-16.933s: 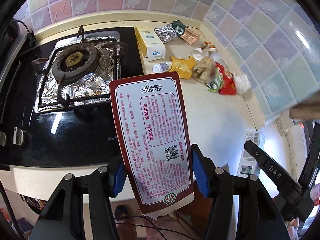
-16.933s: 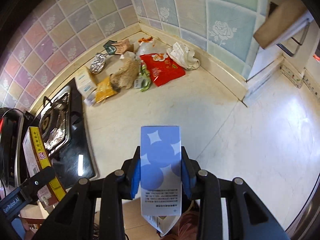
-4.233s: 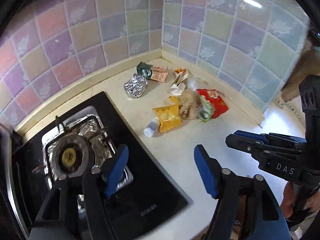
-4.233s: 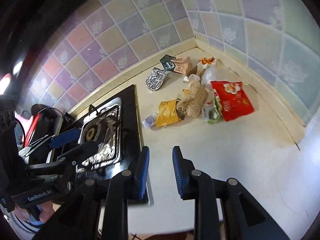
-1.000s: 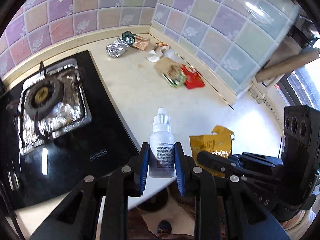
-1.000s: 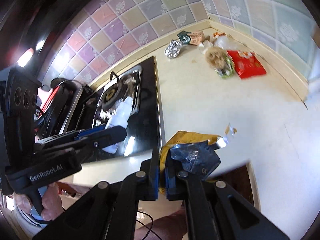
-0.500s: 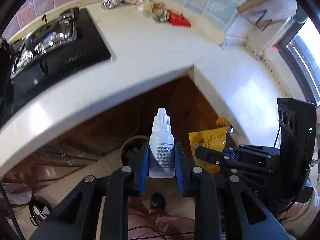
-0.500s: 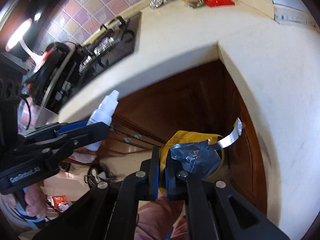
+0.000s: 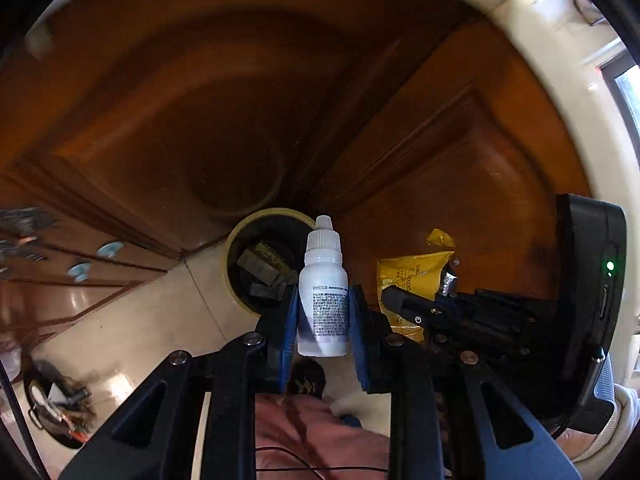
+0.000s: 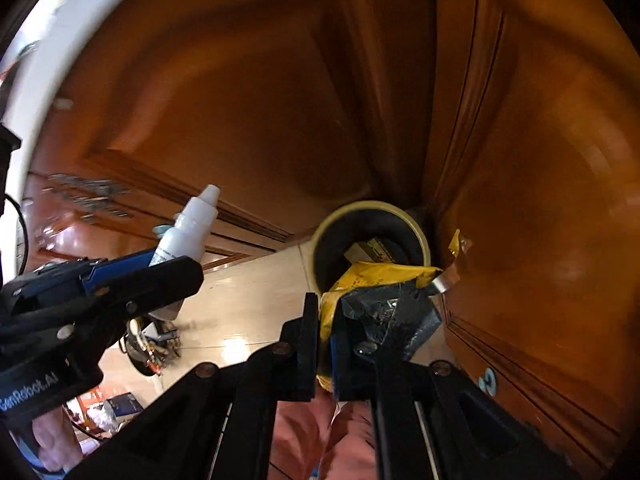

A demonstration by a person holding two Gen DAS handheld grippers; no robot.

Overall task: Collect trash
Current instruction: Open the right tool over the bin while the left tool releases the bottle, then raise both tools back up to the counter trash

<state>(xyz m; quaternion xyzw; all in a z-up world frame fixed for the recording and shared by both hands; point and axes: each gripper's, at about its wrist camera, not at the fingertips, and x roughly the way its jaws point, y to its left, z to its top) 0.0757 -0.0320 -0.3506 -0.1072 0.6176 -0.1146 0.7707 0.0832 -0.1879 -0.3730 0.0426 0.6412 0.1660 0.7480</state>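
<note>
Both hand-held grippers have dropped from bench height, where the stove and tiled wall filled the views a second ago, to the level of the wooden cabinet doors [image 9: 460, 152].

Left hand-held gripper [image 9: 323, 320]: closed on a small white dropper bottle [image 9: 323, 288], which stands upright between the blue pads, nozzle away from the camera.

Right hand-held gripper [image 10: 325, 332]: clamped on a crumpled yellow wrapper [image 10: 376, 274] with a silver lining; the wrapper's free end reaches over the near edge of the bin.

Round bin [image 10: 420, 236], pale rim and dark inside, stands on the tiled floor [image 9: 132, 320] in the corner where the cabinet doors meet. Boxes already lie inside it. Both held items hang above the floor, just short of the bin mouth. Motion blur affects the cabinet surfaces.
</note>
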